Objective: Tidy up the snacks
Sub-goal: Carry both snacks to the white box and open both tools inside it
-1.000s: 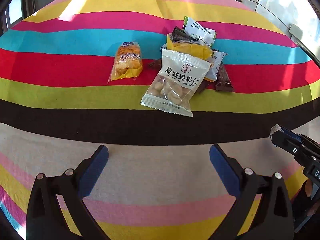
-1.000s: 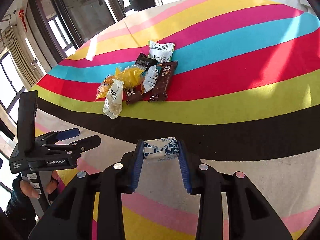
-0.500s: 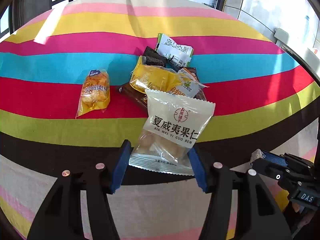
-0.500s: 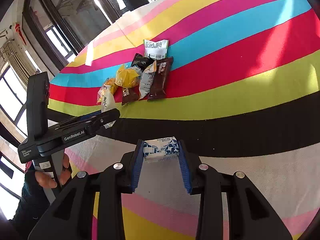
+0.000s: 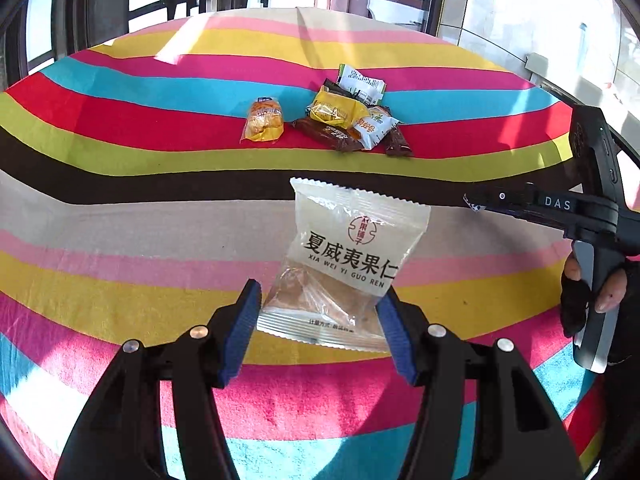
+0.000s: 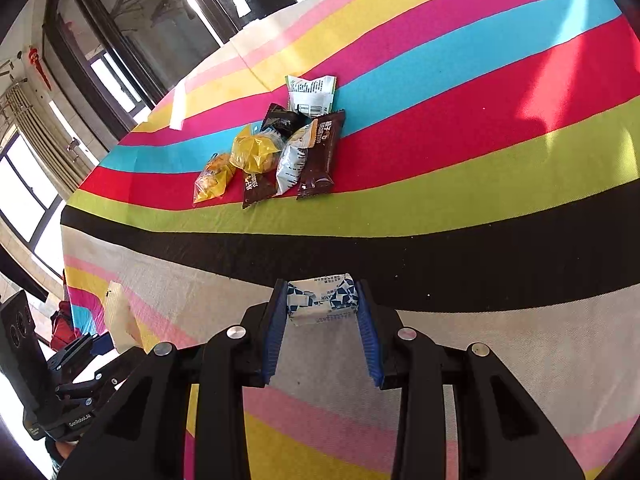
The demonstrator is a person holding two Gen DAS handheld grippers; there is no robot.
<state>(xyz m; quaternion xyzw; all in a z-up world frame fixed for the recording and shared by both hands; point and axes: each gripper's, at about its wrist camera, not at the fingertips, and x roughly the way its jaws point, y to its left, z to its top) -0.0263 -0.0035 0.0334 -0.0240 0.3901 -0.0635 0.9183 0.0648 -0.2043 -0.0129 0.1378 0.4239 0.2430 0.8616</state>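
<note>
1. Two tools are seen, one in each hand; each has two black fingers with blue ribbed pads.
2. The left tool [image 5: 318,330] is pinched on one translucent white nut packet with black Chinese print [image 5: 348,264]. The packet's lower sealed end sits between the pads, and the rest stands up and forward from the fingertips, clear of the cloth.
3. The right tool [image 6: 322,322] is pressed together on one small white-and-blue patterned wrapped snack [image 6: 322,298], which is held crosswise at the very tips of its pads.
4. On the bench, covered by a striped multicoloured cloth [image 5: 120,128], seven packets are counted. One clear packet of orange-yellow pastry [image 5: 264,124] lies alone, just beside a heap.
5. The heap holds six: one crumpled yellow bag [image 6: 256,154], two dark brown bars [image 6: 320,156], one black pouch [image 6: 284,120], one white-and-green packet with a barcode [image 6: 310,92], and one pale blue-white packet with an orange end [image 6: 294,162]. These overlap and touch.
6. Both held snacks are well apart from the heap, nearer the cameras, over the paler stripes.
7. One gloved hand [image 5: 592,300] is seen gripping the right tool's handle.
</note>
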